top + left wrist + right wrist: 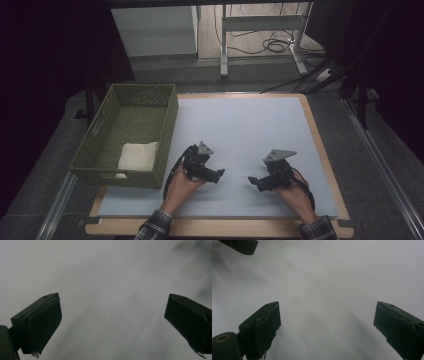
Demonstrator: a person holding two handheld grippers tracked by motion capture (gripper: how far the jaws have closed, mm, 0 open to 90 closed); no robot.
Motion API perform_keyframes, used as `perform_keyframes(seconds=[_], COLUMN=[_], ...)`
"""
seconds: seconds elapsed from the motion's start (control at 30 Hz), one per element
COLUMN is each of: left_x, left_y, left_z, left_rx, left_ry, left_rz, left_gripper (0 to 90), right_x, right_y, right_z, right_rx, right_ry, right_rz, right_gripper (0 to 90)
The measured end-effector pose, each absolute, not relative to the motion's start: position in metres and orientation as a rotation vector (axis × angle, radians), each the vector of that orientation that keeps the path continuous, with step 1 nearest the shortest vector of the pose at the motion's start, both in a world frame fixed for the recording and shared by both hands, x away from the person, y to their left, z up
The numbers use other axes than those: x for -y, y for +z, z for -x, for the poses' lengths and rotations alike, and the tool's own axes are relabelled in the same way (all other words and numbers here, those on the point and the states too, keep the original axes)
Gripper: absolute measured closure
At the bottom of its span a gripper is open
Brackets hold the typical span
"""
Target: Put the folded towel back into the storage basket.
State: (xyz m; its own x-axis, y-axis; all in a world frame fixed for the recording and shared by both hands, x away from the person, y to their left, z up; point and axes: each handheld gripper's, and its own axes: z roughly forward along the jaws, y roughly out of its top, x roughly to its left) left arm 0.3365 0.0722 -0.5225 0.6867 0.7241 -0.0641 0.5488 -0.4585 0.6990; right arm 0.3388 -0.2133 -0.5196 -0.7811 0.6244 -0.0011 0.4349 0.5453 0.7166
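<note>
— Plaid sleeves [156, 226] at the near edge, both hands resting low on the white mat [250, 130]. Left gripper [218, 173] and right gripper [251, 180] pointing at each other across a bare stretch, close but not touching.

— Jaws?

— Spread wide on both — released, gripping nothing. Same in the left gripper view [110, 325] and the right gripper view [327, 327]: pale mat between the black pads [265, 332], nothing else.

— And the cloth?

— Folded white cloth [138, 156] lying in the near end of the green woven basket [150, 95], at the left edge of the mat, just beside the left hand [185, 187] yet apart from it.

— Step in hand, then?

— Looks like a rest pose — either cloth already dropped off, or a pick not yet begun. Hard to say which.

— Next move, if a pick?

— Probably left gripper up over the basket wall, down onto the cloth's top fold, jaws kept wide until around the fabric. Wall close by — a steep approach needed.
</note>
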Motion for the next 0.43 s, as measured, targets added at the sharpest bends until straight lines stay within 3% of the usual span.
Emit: perform_keyframes(seconds=[0.43], left_x=[-0.076], left_y=[-0.547], left_z=[-0.330], left_rx=[-0.982], left_ry=[0.347], left_rz=[-2.196], left_gripper=[0.1], right_x=[0.211], right_y=[-0.535], right_z=[-0.336], right_rx=[-2.530], right_ry=[1.015], right_rz=[-0.854], right_gripper=[5.5])
